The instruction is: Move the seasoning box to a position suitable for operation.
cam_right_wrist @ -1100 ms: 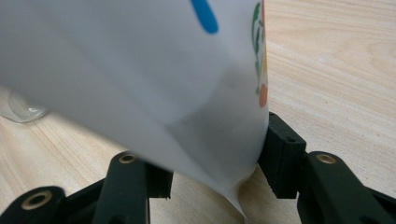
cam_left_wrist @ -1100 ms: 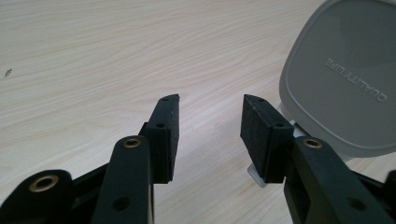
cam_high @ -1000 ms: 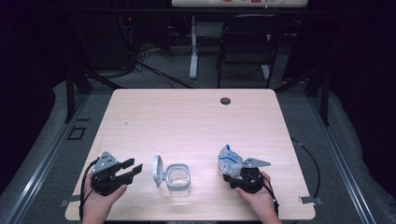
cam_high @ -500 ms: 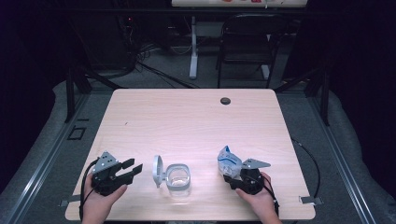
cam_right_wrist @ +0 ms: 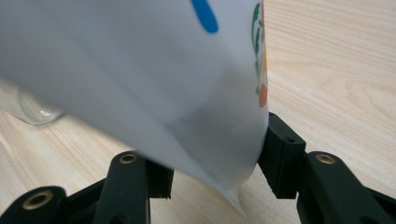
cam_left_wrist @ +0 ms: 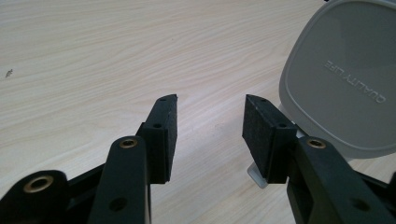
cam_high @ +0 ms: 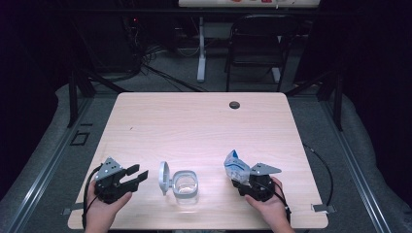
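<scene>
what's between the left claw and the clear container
Its grey lid, standing open on the container's left side, as the high view shows; bare tabletop separates the left claw from it.

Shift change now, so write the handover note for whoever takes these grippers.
Left hand-held gripper: open, nothing between its pads, resting beside the container's raised lid.
Right hand-held gripper: shut on the white and blue pouch, held to the right of the container.
Clear container: near the table's front edge, lid flipped open.
Done: lid open, pouch gripped.
Left: likely getting the pouch or its contents into the container, then closing the lid.
</scene>
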